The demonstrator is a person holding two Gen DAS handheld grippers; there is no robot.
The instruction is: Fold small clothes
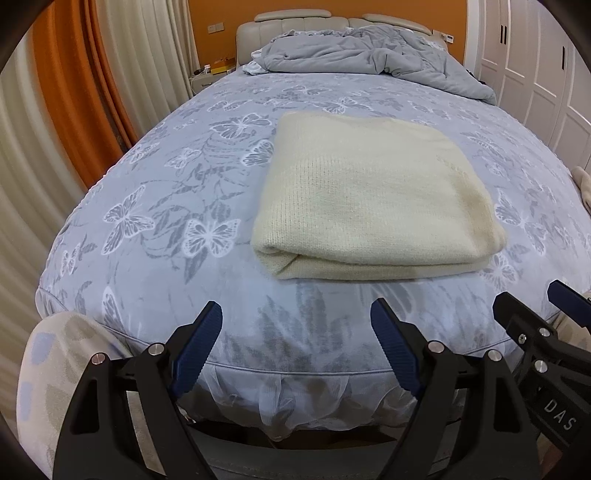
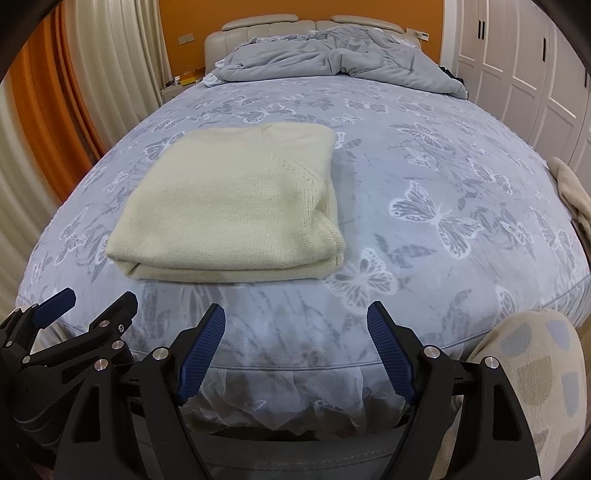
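Both grippers are hanging back off the foot of the bed, holding nothing. From the left wrist view, the left gripper (image 1: 295,317) is standing with its jaws spread wide over the bed's near edge, and the cream knit sweater (image 1: 369,195) is lying ahead and a little to the right on the butterfly bedspread (image 1: 159,206), well apart from the blue pads. It is sitting as a tidy rectangle in stacked layers, with the thick folded edge facing the camera — so the folding of this piece is looking finished, or one last halving away. Beyond it, a rumpled grey duvet (image 1: 369,55) is piling up against the padded headboard (image 1: 295,26), with orange and cream curtains (image 1: 66,110) hanging on the left.

From the right wrist view, the right gripper (image 2: 295,319) is likewise gaping open, empty, and the sweater (image 2: 229,199) is lying ahead and to the left, a ribbed seam showing along its right side. The left gripper (image 2: 99,295) is poking into the lower left corner. White wardrobe doors (image 2: 517,74) are lining the right wall, and another pale garment (image 2: 572,192) is drooping at the bed's right edge — probably the next piece. Any next move is calling for a reach forward, either to pinch the sweater's near corners or to fetch that garment.
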